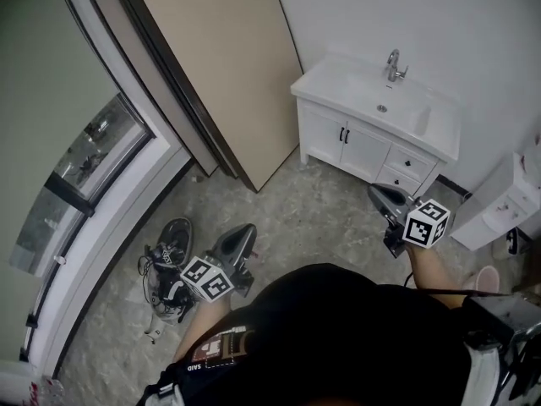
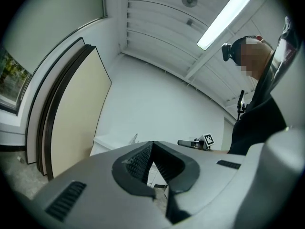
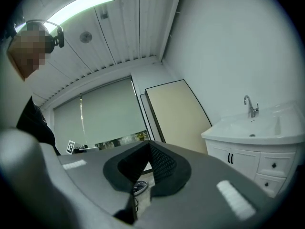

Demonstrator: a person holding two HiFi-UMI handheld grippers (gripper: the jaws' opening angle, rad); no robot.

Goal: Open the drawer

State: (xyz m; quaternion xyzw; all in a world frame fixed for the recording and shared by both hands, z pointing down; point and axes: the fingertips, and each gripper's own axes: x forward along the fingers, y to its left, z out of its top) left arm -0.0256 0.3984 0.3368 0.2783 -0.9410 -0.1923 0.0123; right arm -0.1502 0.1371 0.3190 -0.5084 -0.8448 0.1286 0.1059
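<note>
A white vanity with a sink and a faucet stands against the far wall. Two small drawers with dark knobs, the upper and the lower, sit at its right, beside a pair of doors. My right gripper hangs shut and empty just in front of the lower drawer, apart from it. In the right gripper view the vanity and its drawers lie to the right of the shut jaws. My left gripper is shut and empty over the floor, well short of the vanity.
A tall beige panel leans on the wall left of the vanity. A window runs along the left. A tangle of cables and a round device lies on the floor by my left gripper. A white unit stands at right.
</note>
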